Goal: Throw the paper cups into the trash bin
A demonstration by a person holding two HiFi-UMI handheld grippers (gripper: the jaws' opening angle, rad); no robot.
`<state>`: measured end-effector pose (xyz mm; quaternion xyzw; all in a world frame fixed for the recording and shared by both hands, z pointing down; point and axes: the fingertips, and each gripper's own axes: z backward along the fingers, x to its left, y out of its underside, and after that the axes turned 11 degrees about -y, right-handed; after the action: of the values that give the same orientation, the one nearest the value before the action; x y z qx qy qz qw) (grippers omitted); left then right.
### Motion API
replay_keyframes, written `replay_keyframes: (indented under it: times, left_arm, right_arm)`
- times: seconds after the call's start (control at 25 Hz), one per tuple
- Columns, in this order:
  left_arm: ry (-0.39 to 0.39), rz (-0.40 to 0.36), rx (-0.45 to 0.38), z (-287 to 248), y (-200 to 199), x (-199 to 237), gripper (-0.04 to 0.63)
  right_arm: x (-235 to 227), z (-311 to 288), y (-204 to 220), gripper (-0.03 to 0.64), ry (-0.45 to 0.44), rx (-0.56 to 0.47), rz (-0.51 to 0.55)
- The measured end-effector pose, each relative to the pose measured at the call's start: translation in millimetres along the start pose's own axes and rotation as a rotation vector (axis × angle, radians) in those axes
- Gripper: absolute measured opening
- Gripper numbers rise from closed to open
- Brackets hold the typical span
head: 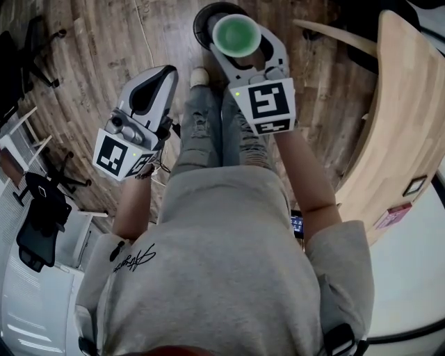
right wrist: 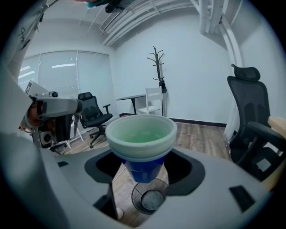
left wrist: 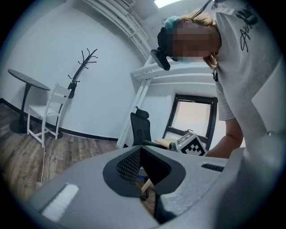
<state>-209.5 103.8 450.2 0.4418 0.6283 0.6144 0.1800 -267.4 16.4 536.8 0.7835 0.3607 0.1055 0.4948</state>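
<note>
Head view: right tongs [head: 238,39] clamp paper cups [head: 236,32] over trash bin [head: 204,18] near table [head: 398,104]; left tongs [head: 161,75] closed, empty.

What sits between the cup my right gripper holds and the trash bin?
Nothing: in the right gripper view only open air separates the cup from the trash bin straight below it.

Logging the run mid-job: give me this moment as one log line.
right gripper shut on paper cup | cup upright over trash bin | left gripper shut, empty | drop not yet done
</note>
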Motion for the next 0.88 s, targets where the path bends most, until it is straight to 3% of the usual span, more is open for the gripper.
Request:
replay_keyframes:
  times: [0.56, 0.88]
  left_arm:
    - [0.005, -0.059, 0.113, -20.7, 68.1, 6.5, 0.003]
    - [0.01, -0.047, 0.152, -22.8, 100.5, 17.9, 0.003]
  right_arm:
    - [-11.5, -39.5, 64.8, 0.29, -0.003, 0.061, -0.044]
    - [-7.8, -59.9, 97.2, 0.29, -0.004, 0.086, -0.067]
